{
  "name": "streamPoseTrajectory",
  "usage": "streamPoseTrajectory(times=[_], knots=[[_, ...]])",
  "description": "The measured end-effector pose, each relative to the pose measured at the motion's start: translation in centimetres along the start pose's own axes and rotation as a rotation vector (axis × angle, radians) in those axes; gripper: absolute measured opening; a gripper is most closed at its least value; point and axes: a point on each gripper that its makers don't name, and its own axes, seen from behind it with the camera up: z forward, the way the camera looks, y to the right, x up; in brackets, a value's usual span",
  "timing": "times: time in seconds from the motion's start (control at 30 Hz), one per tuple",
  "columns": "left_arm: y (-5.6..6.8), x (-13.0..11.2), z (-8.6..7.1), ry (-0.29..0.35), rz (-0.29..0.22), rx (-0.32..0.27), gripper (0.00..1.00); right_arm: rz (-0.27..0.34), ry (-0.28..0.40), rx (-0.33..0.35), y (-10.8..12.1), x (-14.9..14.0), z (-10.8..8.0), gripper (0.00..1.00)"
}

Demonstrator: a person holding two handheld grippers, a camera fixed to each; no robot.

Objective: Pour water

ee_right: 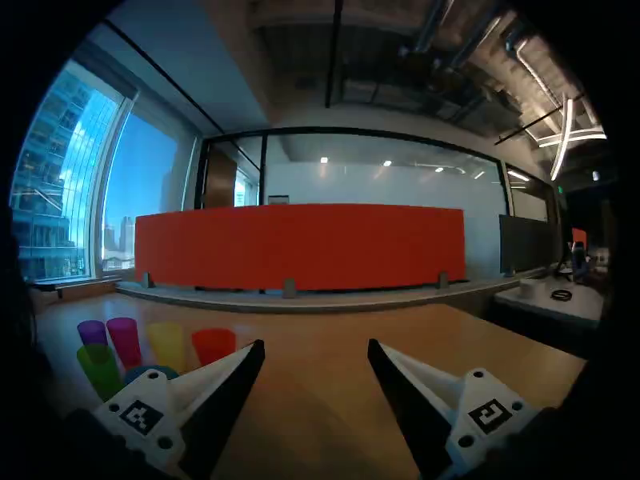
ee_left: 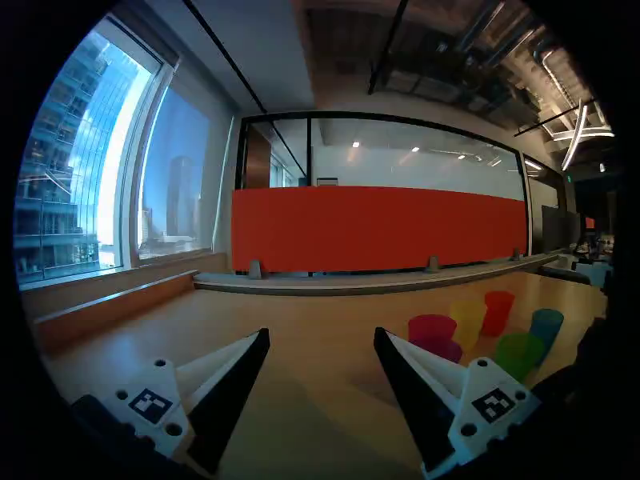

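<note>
Several coloured plastic cups stand in a cluster on the wooden table (ee_left: 320, 336). In the left gripper view they are to the right: a magenta cup (ee_left: 431, 330), a yellow cup (ee_left: 468, 318), a red cup (ee_left: 498, 310), a green cup (ee_left: 518, 354) and a teal cup (ee_left: 546, 326). My left gripper (ee_left: 322, 342) is open, with nothing between its fingers. In the right gripper view the cups are at lower left: purple cup (ee_right: 92, 333), magenta cup (ee_right: 124, 340), yellow cup (ee_right: 166, 344), red cup (ee_right: 213, 346), green cup (ee_right: 99, 370). My right gripper (ee_right: 315, 354) is open and holds nothing.
An orange partition panel (ee_left: 376, 228) runs along the far edge of the table. Large windows (ee_left: 76, 184) are on the left. Another desk (ee_right: 552, 300) with a monitor and small items stands to the right.
</note>
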Motion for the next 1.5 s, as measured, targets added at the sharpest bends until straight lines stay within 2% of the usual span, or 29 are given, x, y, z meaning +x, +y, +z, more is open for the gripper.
streamPoseTrajectory(times=[1.5], knots=[[-0.09, -0.03, -0.16, 0.0, 0.0, 0.001, 0.97, -0.011, -0.024, -0.002, -0.13, -0.64, -0.3, 1.0]])
